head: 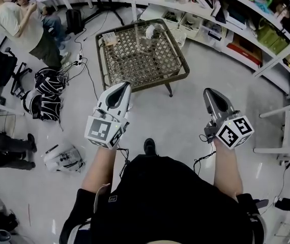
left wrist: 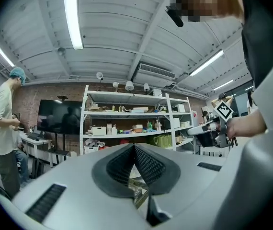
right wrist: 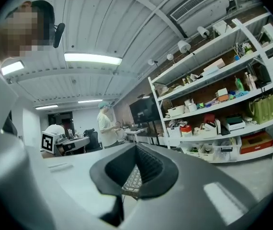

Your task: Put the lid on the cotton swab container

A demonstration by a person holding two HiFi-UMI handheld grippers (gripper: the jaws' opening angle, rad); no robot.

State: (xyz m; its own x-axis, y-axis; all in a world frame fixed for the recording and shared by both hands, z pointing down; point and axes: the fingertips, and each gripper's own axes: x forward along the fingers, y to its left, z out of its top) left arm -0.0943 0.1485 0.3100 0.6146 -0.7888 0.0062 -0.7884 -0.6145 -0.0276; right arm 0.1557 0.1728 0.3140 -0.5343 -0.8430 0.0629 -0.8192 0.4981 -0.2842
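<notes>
Pale glossy floor, shelving on the far wall, low lattice table [head: 106,65] well ahead. Left gripper [head: 122,91] and right gripper [head: 212,96] are held near the body, both with jaws pressed together on nothing. Small clear and white items [head: 145,34] sit on the table's far half. Which is the cotton swab container or its lid is too small to tell, contents likewise. Risks: a light tub tipping on the lattice if the lid is pressed off-centre; floor cables [head: 81,60] catching a foot.
</notes>
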